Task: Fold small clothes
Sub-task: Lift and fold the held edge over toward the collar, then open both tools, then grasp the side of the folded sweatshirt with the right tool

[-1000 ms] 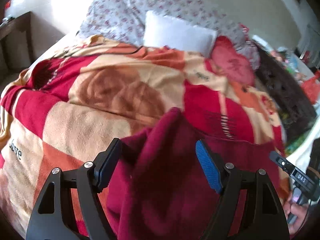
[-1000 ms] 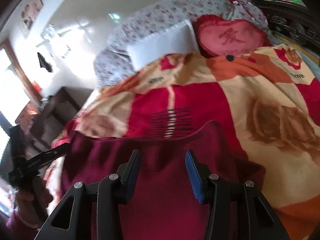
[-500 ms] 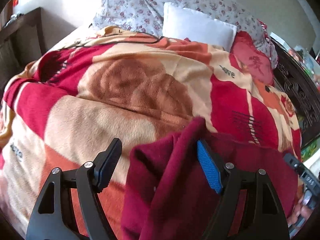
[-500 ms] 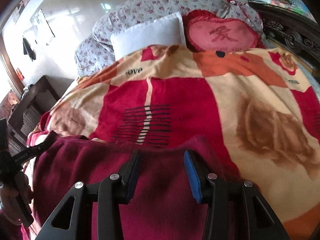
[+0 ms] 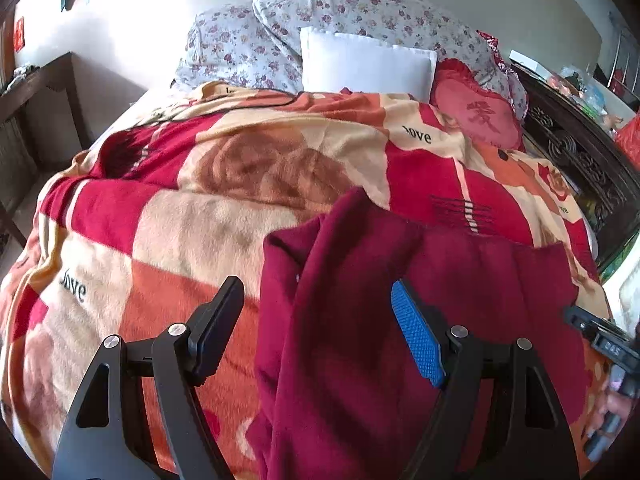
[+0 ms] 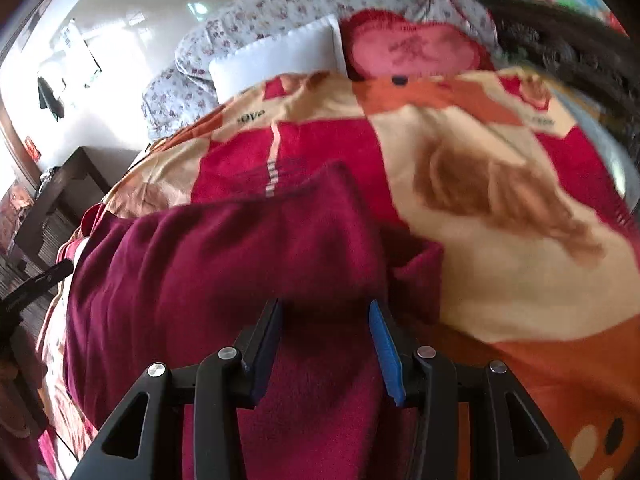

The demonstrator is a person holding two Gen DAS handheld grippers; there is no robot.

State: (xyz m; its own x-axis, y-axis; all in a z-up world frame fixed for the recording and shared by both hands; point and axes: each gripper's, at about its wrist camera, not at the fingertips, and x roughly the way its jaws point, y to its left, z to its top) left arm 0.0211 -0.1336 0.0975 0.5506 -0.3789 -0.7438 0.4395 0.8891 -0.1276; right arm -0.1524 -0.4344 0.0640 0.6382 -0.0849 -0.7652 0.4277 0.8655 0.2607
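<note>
One maroon garment; one patterned blanket; two floral pillows; one white pillow; one red cushion.

"love" printed on blanket; Chinese character on red cushion.

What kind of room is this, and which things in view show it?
Very likely a bedroom in a home: a bed under a red and orange fleece blanket, floral pillows and a white pillow at its head, and a dark wooden side table.

fuzzy maroon fleece garment, plush blanket
</note>
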